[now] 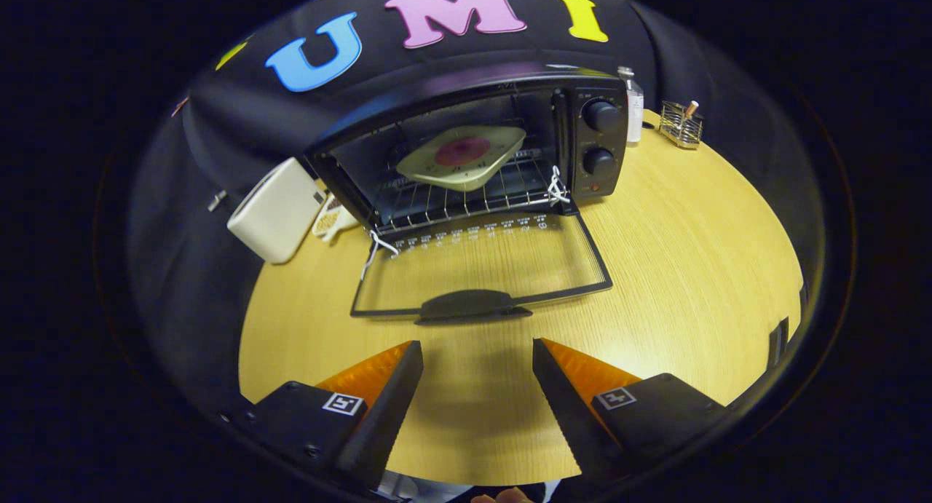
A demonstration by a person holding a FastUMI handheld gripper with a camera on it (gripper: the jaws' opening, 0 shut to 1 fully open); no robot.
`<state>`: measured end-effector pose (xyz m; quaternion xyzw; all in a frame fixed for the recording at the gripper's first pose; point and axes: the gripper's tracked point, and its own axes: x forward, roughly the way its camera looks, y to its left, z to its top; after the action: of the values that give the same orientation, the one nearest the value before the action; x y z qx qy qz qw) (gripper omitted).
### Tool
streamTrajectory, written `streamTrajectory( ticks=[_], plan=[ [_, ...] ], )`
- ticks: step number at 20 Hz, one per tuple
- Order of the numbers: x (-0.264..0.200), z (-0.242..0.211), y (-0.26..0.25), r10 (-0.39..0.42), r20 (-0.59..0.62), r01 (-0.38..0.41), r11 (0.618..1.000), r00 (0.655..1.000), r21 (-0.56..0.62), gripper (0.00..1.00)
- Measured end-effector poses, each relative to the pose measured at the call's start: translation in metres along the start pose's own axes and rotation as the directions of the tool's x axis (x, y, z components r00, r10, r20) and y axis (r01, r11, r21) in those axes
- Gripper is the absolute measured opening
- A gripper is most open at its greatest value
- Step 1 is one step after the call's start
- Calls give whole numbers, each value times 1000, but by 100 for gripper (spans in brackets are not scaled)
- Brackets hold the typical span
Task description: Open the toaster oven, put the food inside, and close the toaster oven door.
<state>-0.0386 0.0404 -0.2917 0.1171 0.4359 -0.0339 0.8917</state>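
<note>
1. Counter: wood-grain, bare between my fingers and the oven.
2. Toaster oven: stands beyond the fingers; I judge it heavy and stable.
3. Door: lies folded flat on the counter; glass, hinged, probably fragile. I would lift by its handle, just ahead of the fingers.
4. White box: beside the oven, clear of the door's swing.
5. Plate of food: sits tilted on the rack inside.
6. Gripper: fingers spread apart, holding nothing.

We see our gripper as two wedge-shaped jaws with sawtooth inner edges, standing apart. Behind each sits a dark housing carrying a small square black-and-white marker, and little screws dot the left housing's outer edge.
</note>
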Motion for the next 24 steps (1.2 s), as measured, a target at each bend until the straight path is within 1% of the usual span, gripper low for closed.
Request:
streamTrajectory(
  ticks=[1,3,6,10,12,13,15,17,21,24],
  plan=[
    [6,-5,-6,-36,-15,36,999,999,-36,99],
    [17,-9,-10,-76,-22,74,994,997,-79,100],
    [30,-3,-16,-142,28,144,980,990,-136,100],
    [50,-5,-17,-171,13,171,974,985,-150,100],
    [57,4,-12,-168,40,172,973,985,-154,100],
    [58,7,-11,-170,48,176,971,984,-162,98],
    [61,8,-10,-169,43,174,974,985,-149,100],
    [60,11,-9,-163,52,170,971,985,-166,100],
    [42,21,-4,-143,83,157,966,986,-204,100],
    [19,44,5,-102,130,131,963,986,-236,100]
  ],
)
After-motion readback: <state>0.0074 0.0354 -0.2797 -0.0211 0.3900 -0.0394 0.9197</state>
